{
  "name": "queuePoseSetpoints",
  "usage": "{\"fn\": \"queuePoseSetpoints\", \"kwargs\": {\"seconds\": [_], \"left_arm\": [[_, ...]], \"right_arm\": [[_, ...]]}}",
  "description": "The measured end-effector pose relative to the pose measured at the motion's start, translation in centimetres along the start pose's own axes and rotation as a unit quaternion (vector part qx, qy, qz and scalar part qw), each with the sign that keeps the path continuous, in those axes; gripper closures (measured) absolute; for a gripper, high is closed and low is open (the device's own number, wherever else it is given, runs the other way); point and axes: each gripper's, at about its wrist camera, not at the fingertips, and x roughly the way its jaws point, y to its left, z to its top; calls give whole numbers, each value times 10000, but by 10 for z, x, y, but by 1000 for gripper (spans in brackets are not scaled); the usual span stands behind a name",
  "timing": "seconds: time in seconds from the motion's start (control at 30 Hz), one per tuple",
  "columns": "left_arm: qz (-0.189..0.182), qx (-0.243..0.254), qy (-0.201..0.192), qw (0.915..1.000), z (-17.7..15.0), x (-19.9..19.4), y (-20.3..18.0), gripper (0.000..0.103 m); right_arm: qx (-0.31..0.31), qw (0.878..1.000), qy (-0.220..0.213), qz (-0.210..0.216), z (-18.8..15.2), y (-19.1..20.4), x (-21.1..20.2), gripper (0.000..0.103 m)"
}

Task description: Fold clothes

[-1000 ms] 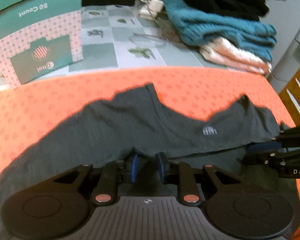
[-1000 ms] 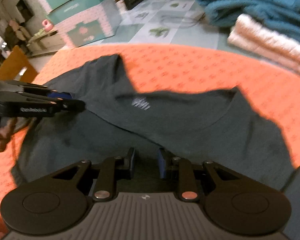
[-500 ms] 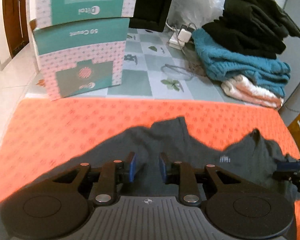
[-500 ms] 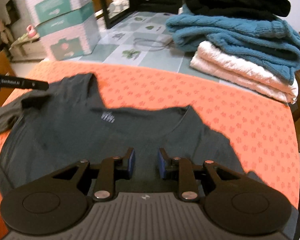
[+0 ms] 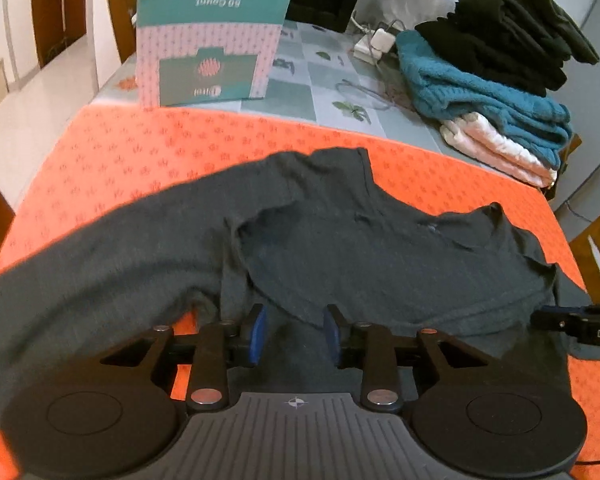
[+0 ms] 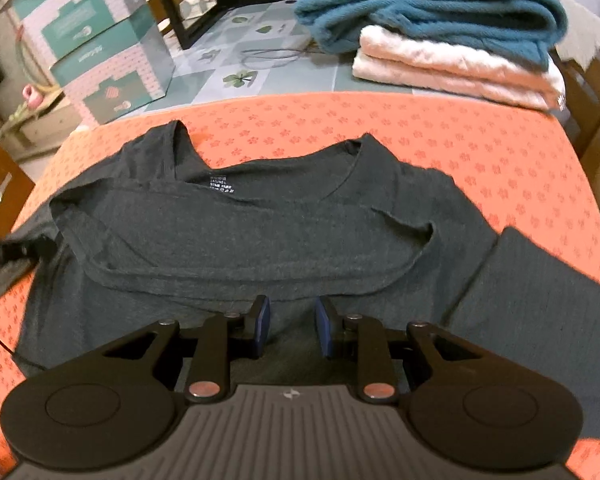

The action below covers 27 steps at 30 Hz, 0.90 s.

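Dark grey T-shirt (image 6: 260, 232) spread on the orange cloth (image 6: 480, 152) of the tabletop, both claws low over its near edge

Left claw (image 5: 294, 334) parted, blue pads clear of the fabric, jaws just been opening, a folded hem lying between and just beyond them but not pinched. Right claw (image 6: 290, 326) likewise part open over the lower edge, nothing clamped. Shirt lying crosswise ahead of both, bottom part doubled up over the chest, neckline toward the far side, small white print under the collar, one sleeve trailing off to each side, a few soft wrinkles. Beyond the cloth, a stack of folded clothes (image 6: 452, 36) and teal-and-pink boxes (image 5: 210, 48)
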Motion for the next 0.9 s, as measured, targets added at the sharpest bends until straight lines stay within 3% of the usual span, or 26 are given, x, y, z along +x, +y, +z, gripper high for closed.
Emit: {"fn": "queuePoseSetpoints", "kwargs": {"seconds": [0.23, 0.47, 0.53, 0.57, 0.6, 0.63, 0.77, 0.9], "left_arm": [[-222, -236, 51, 9995, 3, 7, -1, 65], [-255, -608, 186, 9977, 14, 29, 0, 67], [-334, -629, 194, 9973, 17, 33, 1, 74], [-378, -630, 194, 9971, 19, 35, 1, 89], [-409, -619, 175, 9971, 20, 36, 1, 99], [-429, -607, 126, 9972, 22, 37, 1, 99], [-395, -631, -81, 9972, 32, 35, 4, 101], [-391, -661, -22, 9970, 40, 35, 10, 99]], "right_arm": [[299, 9995, -73, -33, 1, -6, 1, 74], [1266, 9918, -20, 143, 5, -27, 17, 74], [1519, 9882, -49, 172, 6, -34, 24, 77], [1582, 9873, -73, 137, 6, -37, 27, 82], [1570, 9874, -115, 133, 7, -37, 28, 96], [1546, 9878, -160, 137, 8, -37, 28, 100], [1448, 9888, -341, 153, 13, -37, 28, 101], [1161, 9918, -529, 47, 28, -35, 27, 101]]}}
